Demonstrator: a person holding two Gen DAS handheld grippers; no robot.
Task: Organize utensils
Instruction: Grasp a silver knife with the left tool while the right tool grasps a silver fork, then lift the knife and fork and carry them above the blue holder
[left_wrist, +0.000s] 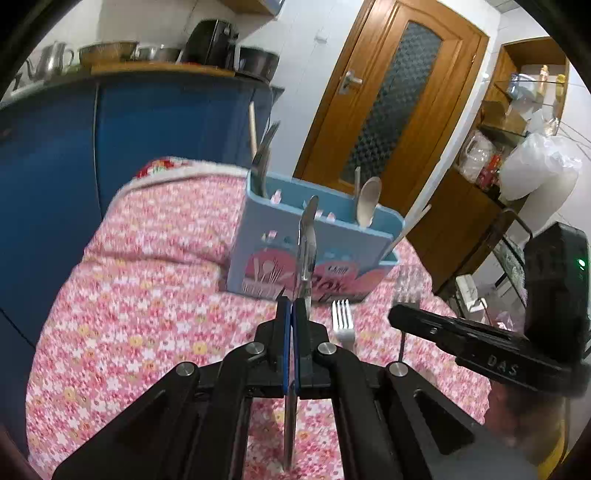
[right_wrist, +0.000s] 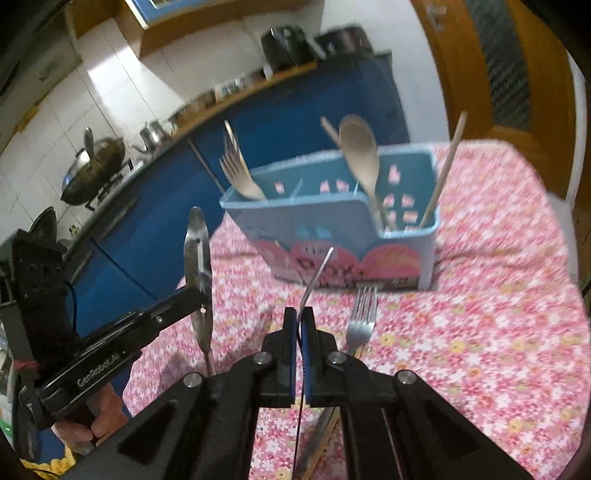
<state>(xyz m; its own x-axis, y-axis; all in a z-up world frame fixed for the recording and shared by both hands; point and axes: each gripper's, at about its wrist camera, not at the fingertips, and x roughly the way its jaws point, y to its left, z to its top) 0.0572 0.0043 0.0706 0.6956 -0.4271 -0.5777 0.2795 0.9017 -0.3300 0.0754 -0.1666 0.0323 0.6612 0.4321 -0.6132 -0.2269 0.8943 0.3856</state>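
Left wrist view first: the left tool (left_wrist: 293, 306) is clenched on a steel butter knife (left_wrist: 306, 243), its blade rising ahead of the fingertips and its handle running back beneath the jaws. Beyond it, on the bench (left_wrist: 147, 295) with its pink floral cloth, stands the blue utensil holder (left_wrist: 332, 236) toward the far edge, with forks in its left compartment and a wooden spoon (left_wrist: 369, 201) in its right. A steel fork (left_wrist: 342, 321) lies flat on the cloth just before the holder. At the right the right tool (left_wrist: 406, 317) enters.

Right wrist view: the left tool (right_wrist: 192, 295) shows at the left with the knife upright. At centre the right tool (right_wrist: 299, 321) is clenched on a thin, curved metal utensil (right_wrist: 314, 280); which kind cannot be told. To its right lies the same fork.

Judging by this, both hands carry a piece toward the holder. Next, each piece likely needs tipping handle-down over a compartment, then release. The loose fork remains.
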